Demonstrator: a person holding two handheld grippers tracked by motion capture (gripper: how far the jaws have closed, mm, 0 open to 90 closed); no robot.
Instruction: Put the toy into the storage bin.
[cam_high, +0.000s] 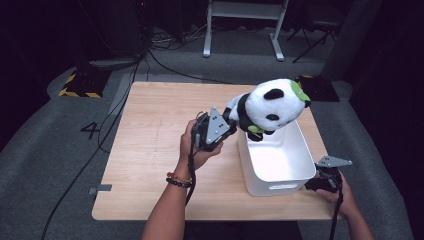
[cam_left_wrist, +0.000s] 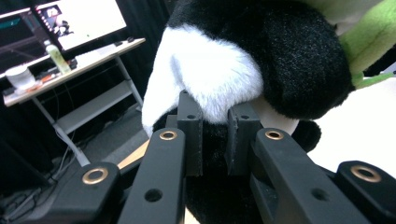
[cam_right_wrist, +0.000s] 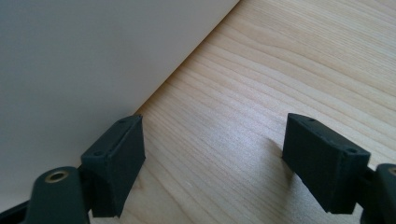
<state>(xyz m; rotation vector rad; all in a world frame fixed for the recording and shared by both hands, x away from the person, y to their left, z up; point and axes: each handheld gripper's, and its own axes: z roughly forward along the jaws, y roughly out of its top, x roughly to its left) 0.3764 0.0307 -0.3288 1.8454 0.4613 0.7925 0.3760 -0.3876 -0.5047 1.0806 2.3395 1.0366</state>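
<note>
Left fingers: the fingers (cam_left_wrist: 191, 135) of the left gripper (cam_high: 231, 126) were clamped on a fold of the panda's white and black plush, the two pads close together with fur squeezed between them.
Right fingers: the fingers (cam_right_wrist: 116, 163) of the right gripper (cam_high: 320, 181) stood wide apart with nothing between them, low over the desk beside the bin's outer wall.
Panda look: the plush panda (cam_high: 270, 107) was white with black ear, eye patch and limbs, and carried green patches at the head and under the body; its fur looked soft and thick.
Panda place: it hung in the air, held from its rear end, tilted over the far left corner of the white bin (cam_high: 295, 175), clear of the desk.
Bin: an oblong white tub, open on top, its bare floor showing.
Edges: the bin stood near the right edge of the wooden desk (cam_high: 150, 150), its near end close to the front edge.
Open room: the left half of the desk lay bare, and a strip of wood ran between the bin wall and the right gripper.
</note>
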